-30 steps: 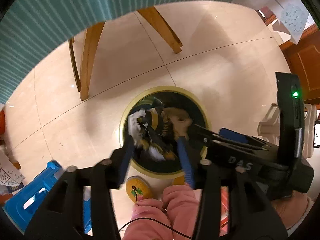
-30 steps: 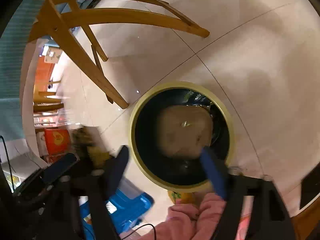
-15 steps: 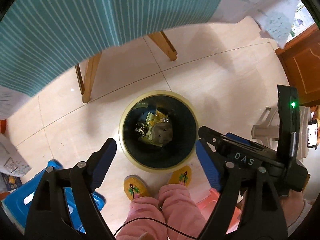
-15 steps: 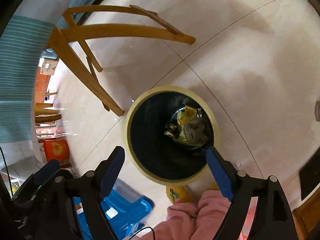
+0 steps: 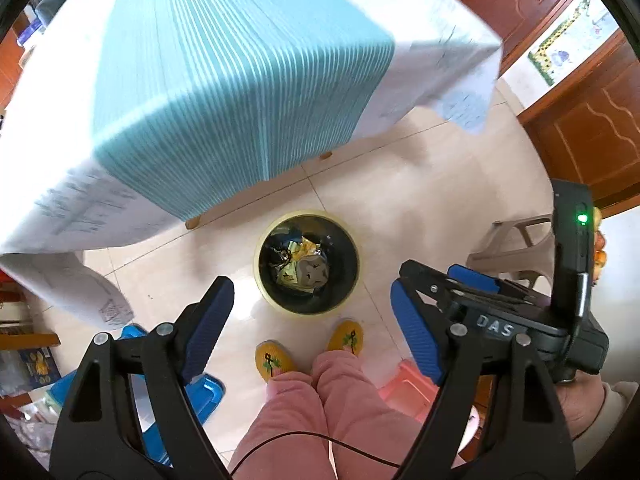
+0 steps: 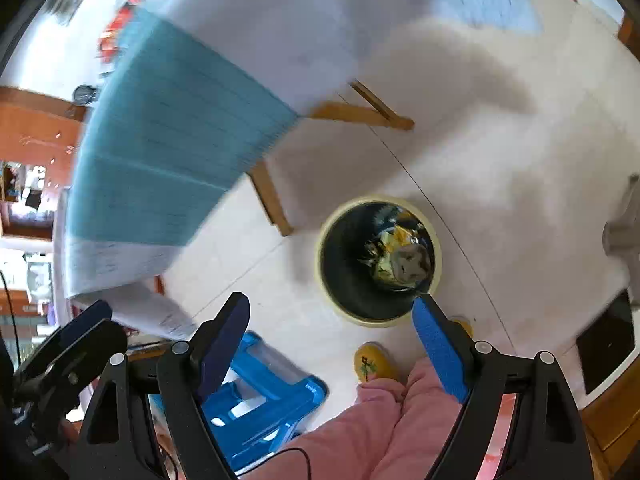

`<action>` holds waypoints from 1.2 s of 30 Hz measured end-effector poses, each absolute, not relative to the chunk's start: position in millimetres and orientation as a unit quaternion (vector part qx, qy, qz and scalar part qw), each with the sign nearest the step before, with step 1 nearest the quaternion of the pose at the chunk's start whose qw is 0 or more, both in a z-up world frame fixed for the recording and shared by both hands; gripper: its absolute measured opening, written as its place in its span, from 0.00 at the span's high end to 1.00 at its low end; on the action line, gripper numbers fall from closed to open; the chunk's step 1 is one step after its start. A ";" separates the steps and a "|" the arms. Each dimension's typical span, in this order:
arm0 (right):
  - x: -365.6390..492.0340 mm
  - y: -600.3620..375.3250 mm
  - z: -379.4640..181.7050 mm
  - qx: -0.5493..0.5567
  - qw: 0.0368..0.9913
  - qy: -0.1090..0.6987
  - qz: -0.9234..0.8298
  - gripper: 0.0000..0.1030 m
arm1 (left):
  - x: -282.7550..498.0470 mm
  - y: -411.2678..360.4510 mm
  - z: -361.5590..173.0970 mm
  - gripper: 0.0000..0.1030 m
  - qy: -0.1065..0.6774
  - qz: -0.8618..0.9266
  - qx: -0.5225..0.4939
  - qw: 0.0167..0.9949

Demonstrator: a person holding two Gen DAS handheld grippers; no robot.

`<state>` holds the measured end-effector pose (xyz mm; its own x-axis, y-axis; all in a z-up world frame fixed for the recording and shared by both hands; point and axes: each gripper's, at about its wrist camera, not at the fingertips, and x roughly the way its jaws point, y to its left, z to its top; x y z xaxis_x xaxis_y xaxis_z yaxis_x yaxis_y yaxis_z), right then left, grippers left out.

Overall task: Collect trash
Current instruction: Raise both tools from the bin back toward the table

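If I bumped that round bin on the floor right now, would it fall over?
Probably not easily. The bin looks wide and short and stands flat on the tiled floor. It likely slides first, since the tiles look smooth. The crumpled trash inside looks light, so it adds little weight.

The right gripper (image 6: 332, 340) has its jaws wide apart and empty, above the trash bin (image 6: 332, 280). Crumpled trash (image 6: 400, 260) lies inside the bin, a blue stool (image 6: 272, 388) beside it.

Both grippers point steeply down, high above the bin (image 5: 307, 263). Left gripper (image 5: 312, 328) jaws wide apart, nothing between. Right gripper (image 6: 332, 344) jaws wide apart, empty too.
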<state>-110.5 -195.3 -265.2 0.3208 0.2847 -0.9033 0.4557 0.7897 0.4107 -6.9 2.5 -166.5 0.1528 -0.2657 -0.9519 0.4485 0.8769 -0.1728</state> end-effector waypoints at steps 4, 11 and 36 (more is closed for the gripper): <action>-110.0 -180.4 -199.1 0.295 0.774 0.559 -0.043 0.18 | -4.0 21.0 -117.3 0.25 0.594 -0.232 0.059 0.768; -100.4 -163.9 -92.5 0.254 0.828 0.498 -0.039 0.18 | 9.5 40.5 -37.8 0.25 0.539 -0.254 0.038 0.802; 23.3 -207.4 49.8 0.108 0.905 0.409 -0.036 0.18 | 135.8 7.5 43.9 0.25 0.434 -0.265 0.083 0.857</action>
<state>23.3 -207.4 49.8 0.6629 0.0237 -0.7483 0.1523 0.9743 0.1658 135.8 7.5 43.9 0.4817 -0.3832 -0.7882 0.5266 0.8454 -0.0892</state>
